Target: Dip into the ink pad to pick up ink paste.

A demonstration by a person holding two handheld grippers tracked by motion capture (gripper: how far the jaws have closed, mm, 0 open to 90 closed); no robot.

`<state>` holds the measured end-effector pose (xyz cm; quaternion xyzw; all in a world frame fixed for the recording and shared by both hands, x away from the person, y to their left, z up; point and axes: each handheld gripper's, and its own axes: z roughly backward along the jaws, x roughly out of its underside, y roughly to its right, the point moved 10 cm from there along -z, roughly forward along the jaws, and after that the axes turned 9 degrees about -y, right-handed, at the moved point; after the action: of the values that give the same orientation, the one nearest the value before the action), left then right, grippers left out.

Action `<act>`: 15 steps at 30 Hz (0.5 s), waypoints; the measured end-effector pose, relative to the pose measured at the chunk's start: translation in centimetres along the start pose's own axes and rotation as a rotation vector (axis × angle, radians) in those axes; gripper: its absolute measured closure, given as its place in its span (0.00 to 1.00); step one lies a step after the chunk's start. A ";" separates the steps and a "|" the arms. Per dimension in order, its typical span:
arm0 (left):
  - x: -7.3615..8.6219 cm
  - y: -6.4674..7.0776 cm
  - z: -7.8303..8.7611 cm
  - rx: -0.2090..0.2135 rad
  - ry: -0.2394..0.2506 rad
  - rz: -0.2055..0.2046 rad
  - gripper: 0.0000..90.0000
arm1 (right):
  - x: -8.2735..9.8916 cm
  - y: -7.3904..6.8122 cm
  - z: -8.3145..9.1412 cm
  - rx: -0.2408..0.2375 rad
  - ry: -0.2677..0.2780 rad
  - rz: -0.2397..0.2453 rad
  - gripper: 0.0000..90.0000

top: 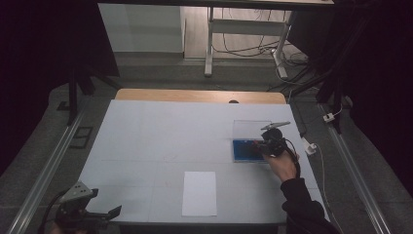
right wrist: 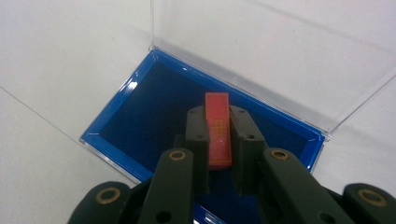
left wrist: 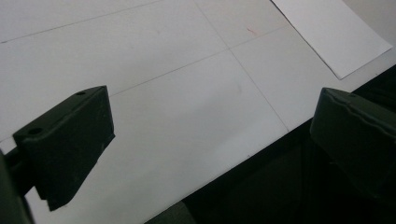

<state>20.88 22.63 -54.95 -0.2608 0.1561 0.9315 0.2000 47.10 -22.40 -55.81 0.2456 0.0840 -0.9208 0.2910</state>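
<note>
We hold the right gripper (right wrist: 218,140) over the open blue case (right wrist: 116,121), and its jaws are clamped on a thin red-orange card (right wrist: 218,128) with a faint gold pattern on its face. The card stands on edge between the two jaws, its top end sticking out past their tips, above the dark blue lining of the case. We cannot tell whether its lower end touches the lining. The case's clear lid (right wrist: 261,51) stands open on the far side, hinged along the back edge.

In the high view the case (top: 243,150) lies on the right part of the white desk (top: 160,136), with the right gripper (top: 263,145) at its right end and our right hand (top: 282,163) behind it. The clear lid (top: 251,129) rises at the far side of the case.

Our left gripper (top: 104,214) is at the near left corner of the desk, well apart from the case. Its jaws stand wide apart with nothing between them, over the desk's near edge (left wrist: 243,161). A white sheet of paper (top: 199,193) lies flat near the front edge, between the two grippers.
</note>
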 end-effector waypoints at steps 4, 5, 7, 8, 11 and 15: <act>0.0 0.0 0.0 0.002 0.003 0.000 0.00 | -0.1 0.3 0.5 0.003 0.025 -0.008 0.88; 0.0 0.0 0.0 0.004 0.002 0.001 0.00 | -0.1 0.3 0.5 0.003 0.025 -0.008 0.88; 0.0 0.0 0.0 0.006 0.002 0.001 0.00 | -0.2 0.3 0.8 0.002 0.030 -0.002 0.88; 0.0 0.0 0.0 0.006 0.002 0.001 0.00 | -0.2 0.2 0.9 0.002 0.033 0.002 0.88; 0.0 0.0 0.0 0.007 0.002 0.002 0.00 | -0.2 0.0 1.2 -0.001 0.042 0.014 0.88; 0.0 0.0 0.1 0.008 0.005 0.004 0.00 | -0.4 -0.4 1.8 -0.014 0.068 0.023 0.88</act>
<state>20.84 22.67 -54.90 -0.2618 0.1610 0.9306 0.1987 46.44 -22.46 -54.01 0.2755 0.0975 -0.9080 0.3003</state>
